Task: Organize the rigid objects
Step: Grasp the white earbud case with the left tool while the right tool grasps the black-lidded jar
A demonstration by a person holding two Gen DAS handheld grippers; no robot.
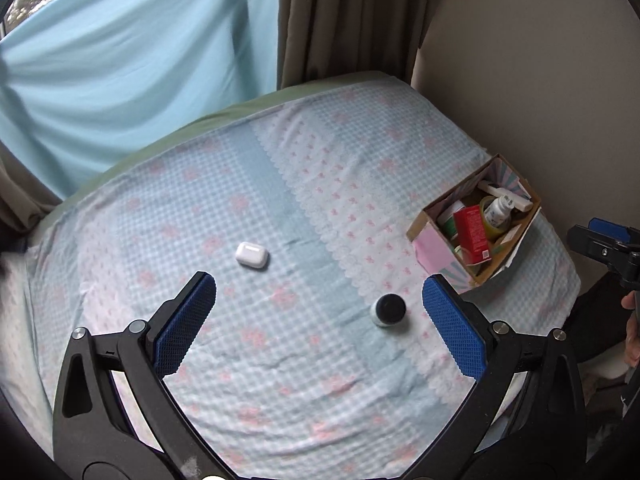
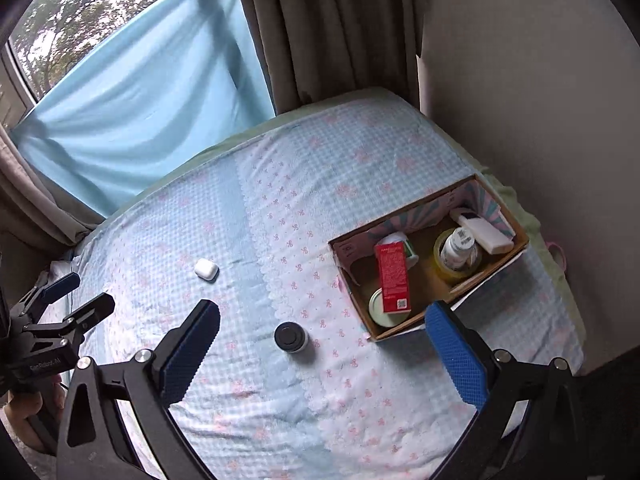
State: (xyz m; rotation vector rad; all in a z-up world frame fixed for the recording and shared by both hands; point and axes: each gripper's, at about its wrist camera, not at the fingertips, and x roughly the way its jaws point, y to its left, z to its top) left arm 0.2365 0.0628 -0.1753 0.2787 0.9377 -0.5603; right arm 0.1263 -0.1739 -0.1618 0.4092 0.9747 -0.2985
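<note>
A white earbud case (image 1: 252, 255) (image 2: 206, 269) lies on the bedsheet left of centre. A small jar with a black lid (image 1: 388, 310) (image 2: 291, 337) stands nearer the front. A cardboard box (image 1: 428, 216) (image 2: 516, 248) at the right holds a red carton (image 1: 474, 234) (image 2: 393, 277), a white bottle (image 2: 458, 246) inside a tape roll, a white tube and a round tin. My left gripper (image 1: 319, 322) hovers open above the sheet, empty, with the jar between its fingers in view. My right gripper (image 2: 322, 344) is open and empty too, above the jar and the box's near corner.
The bed (image 1: 320, 380) with a blue-and-pink checked sheet fills both views. A brown curtain (image 1: 352, 16) and a blue cloth (image 1: 132, 68) hang behind it; a wall (image 1: 532, 60) runs along the right. A person's hand (image 2: 24, 410) holds the left gripper at the far left.
</note>
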